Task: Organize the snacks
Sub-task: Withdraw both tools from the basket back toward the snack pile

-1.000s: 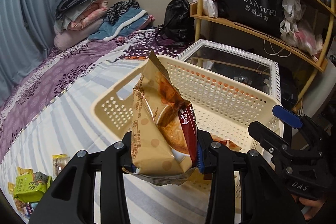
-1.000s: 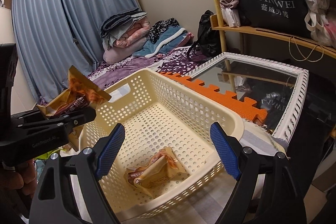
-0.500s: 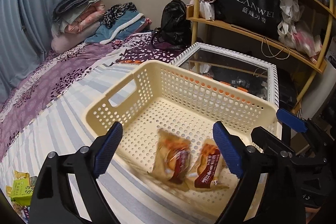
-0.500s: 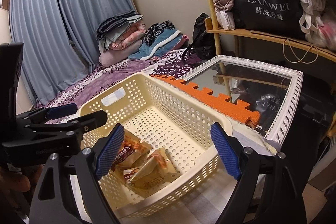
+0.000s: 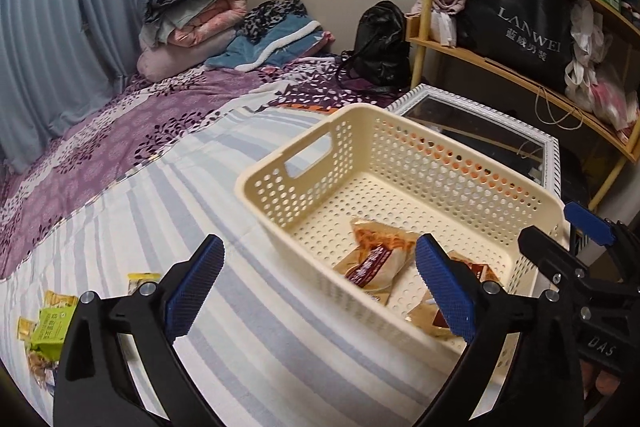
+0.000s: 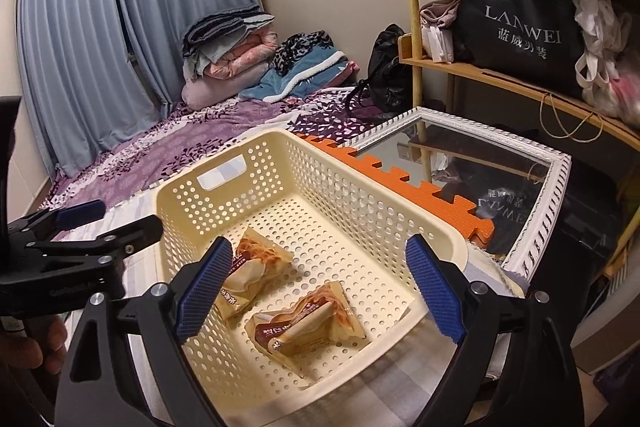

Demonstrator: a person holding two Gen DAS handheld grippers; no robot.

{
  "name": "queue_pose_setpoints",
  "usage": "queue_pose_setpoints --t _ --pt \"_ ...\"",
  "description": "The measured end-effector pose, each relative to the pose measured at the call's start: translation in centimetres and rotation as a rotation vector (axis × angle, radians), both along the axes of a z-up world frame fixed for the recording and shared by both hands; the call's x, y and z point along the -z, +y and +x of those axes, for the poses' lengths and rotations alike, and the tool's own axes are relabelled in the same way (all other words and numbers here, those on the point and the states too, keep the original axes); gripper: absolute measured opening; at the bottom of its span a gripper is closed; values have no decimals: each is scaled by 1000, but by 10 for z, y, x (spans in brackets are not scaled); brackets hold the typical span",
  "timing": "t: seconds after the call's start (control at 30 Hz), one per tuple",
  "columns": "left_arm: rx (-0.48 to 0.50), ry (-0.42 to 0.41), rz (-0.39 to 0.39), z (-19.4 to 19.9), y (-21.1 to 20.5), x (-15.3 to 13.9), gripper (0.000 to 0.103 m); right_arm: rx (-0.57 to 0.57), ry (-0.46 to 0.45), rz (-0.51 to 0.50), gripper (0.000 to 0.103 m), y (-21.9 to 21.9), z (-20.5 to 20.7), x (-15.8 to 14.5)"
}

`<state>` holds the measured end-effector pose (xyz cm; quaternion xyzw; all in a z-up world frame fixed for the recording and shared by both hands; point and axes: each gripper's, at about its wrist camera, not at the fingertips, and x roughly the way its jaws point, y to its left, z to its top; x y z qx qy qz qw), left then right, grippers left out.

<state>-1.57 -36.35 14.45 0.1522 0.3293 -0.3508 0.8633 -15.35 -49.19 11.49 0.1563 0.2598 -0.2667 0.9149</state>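
Two tan plastic-wrapped pastry packets, one (image 6: pixel 256 267) at the left and one (image 6: pixel 308 323) nearer, lie on the floor of the cream perforated plastic basket (image 6: pixel 360 187), which sits on the striped bed (image 5: pixel 200 187). The left claw (image 5: pixel 316 283) and right claw (image 6: pixel 320 287) are both opening, nothing between the pads. More small green and yellow snack packets (image 5: pixel 52 323) lie on the bed, far left of the basket.
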Motion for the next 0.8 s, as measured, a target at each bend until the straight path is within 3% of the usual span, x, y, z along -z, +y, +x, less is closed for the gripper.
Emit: queue_pose_setpoints --t 0.23,0.8 --pt "-64 22 -11 9 35 3 98 10 49 -67 92 17 8 -7" --pt "-191 42 -59 15 124 2 98 -76 69 -153 92 79 25 -28"
